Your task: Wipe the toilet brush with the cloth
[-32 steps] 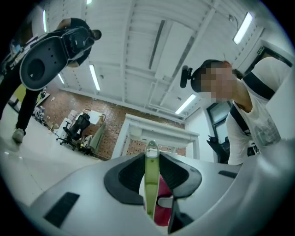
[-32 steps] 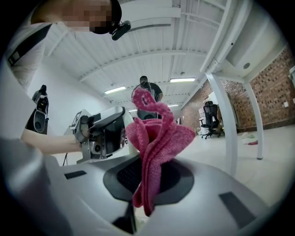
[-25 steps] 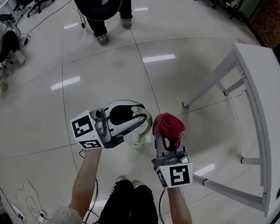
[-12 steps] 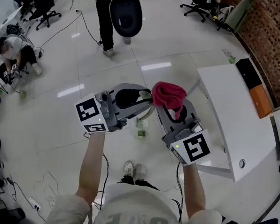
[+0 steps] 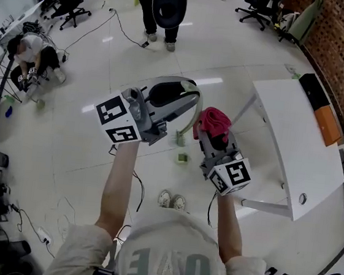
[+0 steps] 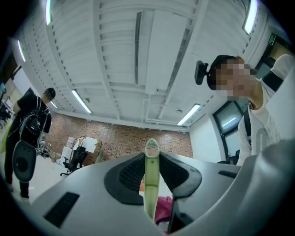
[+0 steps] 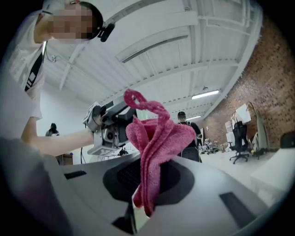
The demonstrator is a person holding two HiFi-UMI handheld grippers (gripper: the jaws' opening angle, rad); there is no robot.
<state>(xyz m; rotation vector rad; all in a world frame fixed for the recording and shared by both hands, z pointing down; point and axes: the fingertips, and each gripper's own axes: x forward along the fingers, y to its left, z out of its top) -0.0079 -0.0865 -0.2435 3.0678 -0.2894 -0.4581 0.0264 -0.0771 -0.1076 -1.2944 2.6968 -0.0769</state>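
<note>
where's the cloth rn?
Head view, centre-right: the red cloth is pinched in the right hand-held gripper, in the air just right of the toilet brush held by the left hand-held gripper, left of the white table.

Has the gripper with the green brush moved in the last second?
Yes. The left gripper, gripping the toilet brush, has risen from the floor and the small green object lying there.

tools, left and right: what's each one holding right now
Left tool: closed on the toilet brush.
Right tool: closed on the cloth.
</note>
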